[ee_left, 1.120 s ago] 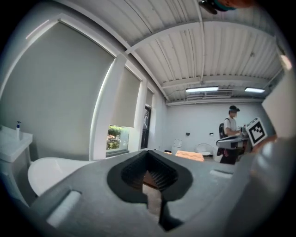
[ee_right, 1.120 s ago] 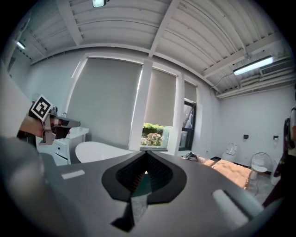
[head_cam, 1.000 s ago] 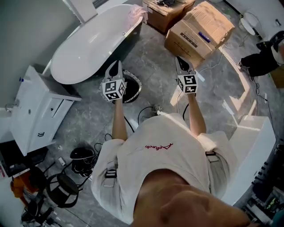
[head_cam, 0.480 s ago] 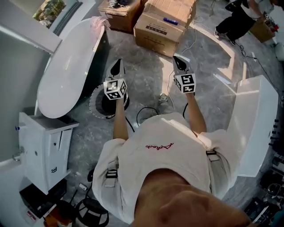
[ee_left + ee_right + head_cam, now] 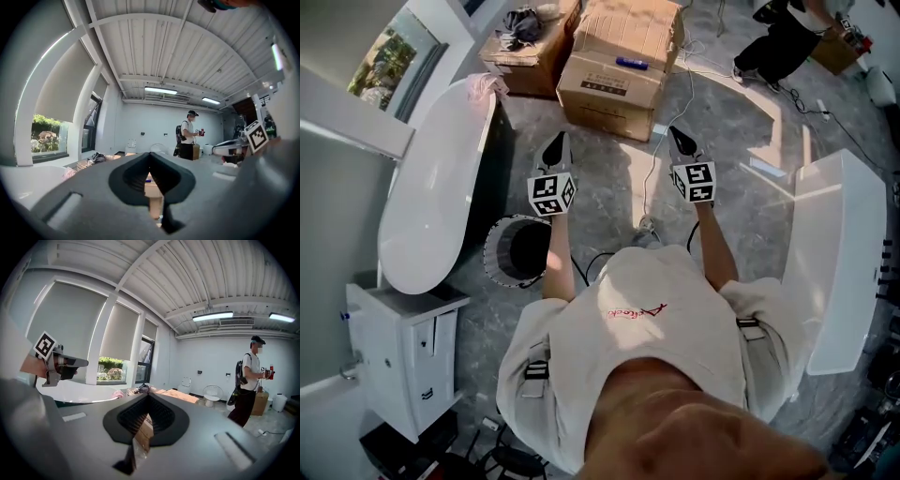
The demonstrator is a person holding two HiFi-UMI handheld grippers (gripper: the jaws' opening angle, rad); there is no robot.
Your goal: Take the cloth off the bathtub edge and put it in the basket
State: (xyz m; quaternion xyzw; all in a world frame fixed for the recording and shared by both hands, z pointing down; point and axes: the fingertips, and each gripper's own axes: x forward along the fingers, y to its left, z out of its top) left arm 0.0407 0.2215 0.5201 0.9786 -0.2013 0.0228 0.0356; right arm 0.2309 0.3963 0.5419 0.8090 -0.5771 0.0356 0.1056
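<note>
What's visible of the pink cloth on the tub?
The cloth is pink, soft-looking and bunched into a crumpled heap. It sits on the rim at the far end of the white bathtub, near a cardboard box. Only the rim touches it as far as shows. The left tongs and right tongs are well short of it, both shut and empty.

bathtub [image 5: 431, 202]: smooth, glossy white shell
cloth [image 5: 483, 87]: soft pink fabric, crumpled
basket [image 5: 493, 255]: pale openwork wall, matt
floor [image 5: 609, 178]: grey marbled stone look, faint sheen
cardboard box [image 5: 619, 56]: brown matt card
cabinet [image 5: 403, 356]: smooth white, satin
left gripper [image 5: 556, 142]: matt grey plastic
right gripper [image 5: 677, 137]: matt grey plastic, ribbed inner faces
</note>
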